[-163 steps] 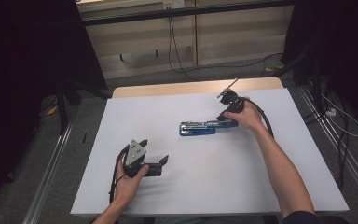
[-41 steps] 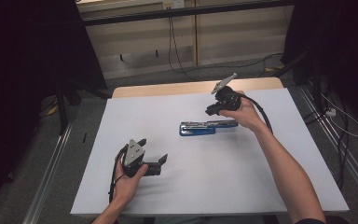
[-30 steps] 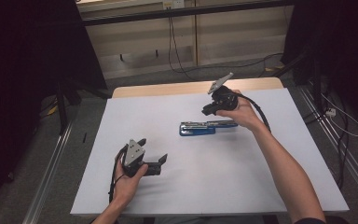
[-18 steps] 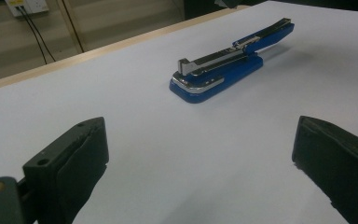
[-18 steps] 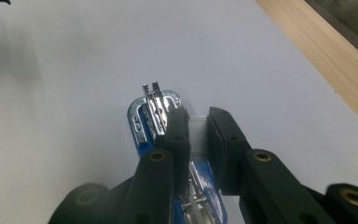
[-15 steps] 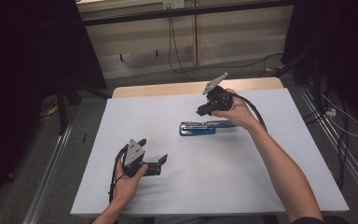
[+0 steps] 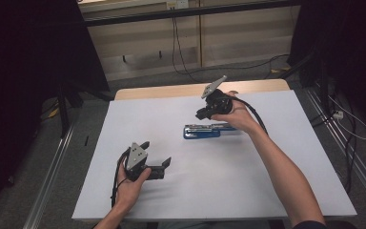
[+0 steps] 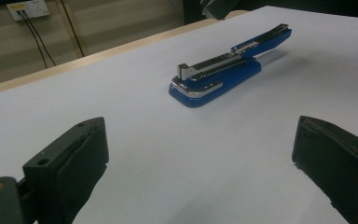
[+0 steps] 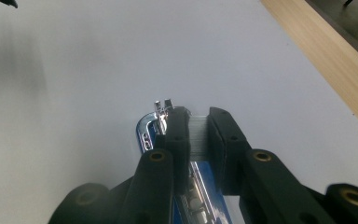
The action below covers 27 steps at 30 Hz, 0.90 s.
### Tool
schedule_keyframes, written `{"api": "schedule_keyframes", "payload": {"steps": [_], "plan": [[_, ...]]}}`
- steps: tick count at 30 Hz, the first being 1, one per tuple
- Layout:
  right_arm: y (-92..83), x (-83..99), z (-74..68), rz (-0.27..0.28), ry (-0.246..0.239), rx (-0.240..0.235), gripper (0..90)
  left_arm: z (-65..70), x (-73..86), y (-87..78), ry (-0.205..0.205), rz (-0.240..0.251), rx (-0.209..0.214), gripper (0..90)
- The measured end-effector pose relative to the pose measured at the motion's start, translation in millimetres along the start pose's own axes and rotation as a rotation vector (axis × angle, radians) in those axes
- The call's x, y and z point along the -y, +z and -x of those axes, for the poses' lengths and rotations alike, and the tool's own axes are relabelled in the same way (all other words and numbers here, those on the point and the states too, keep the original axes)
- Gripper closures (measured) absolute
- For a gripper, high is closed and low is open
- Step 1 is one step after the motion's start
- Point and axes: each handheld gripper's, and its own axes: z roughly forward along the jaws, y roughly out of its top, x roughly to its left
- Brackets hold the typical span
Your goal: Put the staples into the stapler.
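A blue and chrome stapler (image 7: pixel 202 131) lies on the white table top (image 7: pixel 267 191), right of the middle, with its upper arm lifted open (image 8: pixel 223 70). My right gripper (image 7: pixel 201 114) hovers just above it, pointing down and to the left. In the right gripper view its jaws (image 9: pixel 196 116) are shut on a thin silvery strip of staples (image 9: pixel 196 135), with the stapler's front end (image 9: pixel 147 133) directly beneath. My left gripper (image 7: pixel 157 153) rests on the table at the front left, open and holding nothing (image 8: pixel 200 140). It faces the stapler from a distance.
A bare wooden strip (image 7: pixel 171 90) runs along the table's far edge. Beyond it are a grey floor, a wall with cables (image 7: pixel 174 43) and dark curtains on both sides. Metal rails (image 7: pixel 47 191) flank the table.
My right gripper has drifted a little to the left over the stapler, toward its front end, still holding the staples. The left gripper has stayed where it was.
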Motion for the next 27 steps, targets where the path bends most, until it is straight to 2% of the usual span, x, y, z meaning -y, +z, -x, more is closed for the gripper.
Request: {"api": "schedule_keyframes", "payload": {"steps": [3, 10, 14, 16, 27], "plan": [[-0.3, -1.6, 0.1, 0.012, 0.001, 0.012, 79.5, 0.4, -0.1, 0.0, -0.003, 0.002, 0.002, 3.7], [3.6, -6.1, -2.8, 0.001, -0.027, 0.003, 79.4, 0.2, -0.2, 0.0, 0.002, 0.000, 0.004, 3.7], [5.6, -9.7, -4.0, 0.011, -0.036, -0.014, 79.4, 0.1, -0.1, 0.1, 0.006, -0.003, 0.005, 3.7], [8.9, -10.8, -5.0, -0.003, -0.061, -0.029, 79.4, 0.1, -0.1, 0.2, 0.005, -0.003, 0.006, 3.7], [22.6, -11.5, -7.1, -0.029, -0.093, -0.070, 79.4, 0.2, -0.3, 0.2, 0.006, -0.002, 0.007, 3.7]]}}
